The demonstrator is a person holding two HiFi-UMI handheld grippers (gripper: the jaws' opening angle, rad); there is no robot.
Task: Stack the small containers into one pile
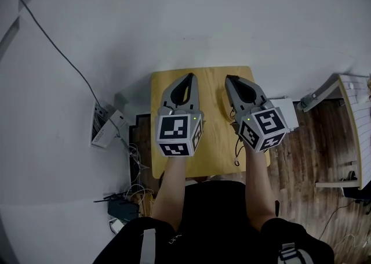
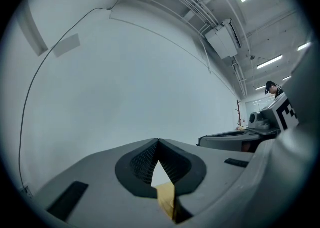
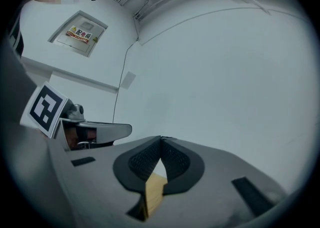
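A small wooden table (image 1: 211, 152) stands below me against a pale wall. Both grippers hover side by side over it and point at the wall. My left gripper (image 1: 190, 75) is shut with nothing between its jaws; in its own view the left gripper (image 2: 158, 141) shows closed tips and a sliver of table (image 2: 165, 194) below. My right gripper (image 1: 229, 77) is shut and empty too, as the right gripper (image 3: 161, 138) shows in its own view. A pale rounded edge (image 1: 224, 101) peeks out beside the right gripper; I cannot tell what it is. No small container shows clearly in any view.
A power strip and white adapters (image 1: 106, 126) with tangled cables (image 1: 130, 190) lie on the floor left of the table. A white box (image 1: 288, 112) sits right of it. A white rack (image 1: 355, 129) stands at the far right on the wood floor.
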